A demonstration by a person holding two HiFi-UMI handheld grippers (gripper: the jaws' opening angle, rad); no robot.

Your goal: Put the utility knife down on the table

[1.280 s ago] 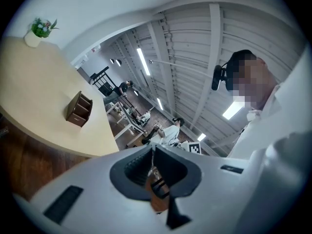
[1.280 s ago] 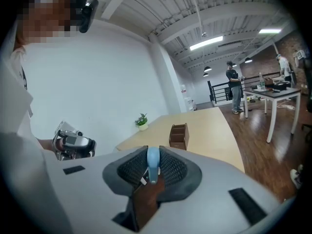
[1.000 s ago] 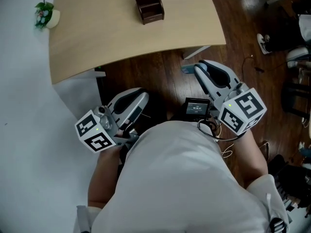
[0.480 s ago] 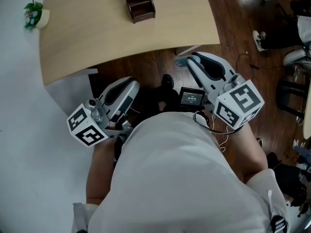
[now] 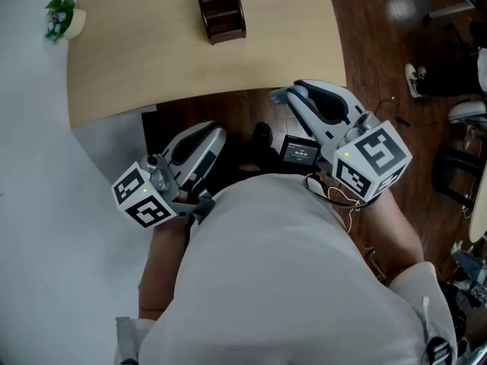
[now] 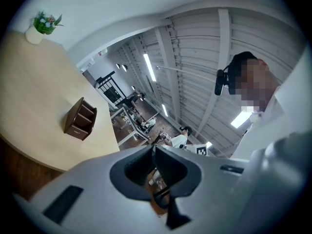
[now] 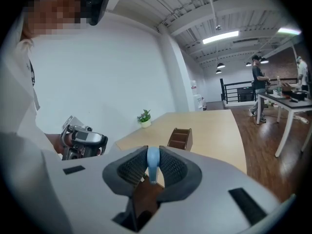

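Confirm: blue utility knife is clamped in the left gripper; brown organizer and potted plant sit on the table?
No: the blue utility knife is clamped in the right gripper, per the right gripper view; the left gripper is shut, empty. The brown organizer and potted plant sit on the table.

Wooden table (image 5: 152, 67) bearing organizer (image 5: 221, 11), potted plant (image 5: 61, 17)

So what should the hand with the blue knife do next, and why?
Probably carry the right gripper forward over the table. Its jaws are clamped on the light blue utility knife, but in the head view it hangs above the floor, short of the table edge, so letting go now would likely drop it.
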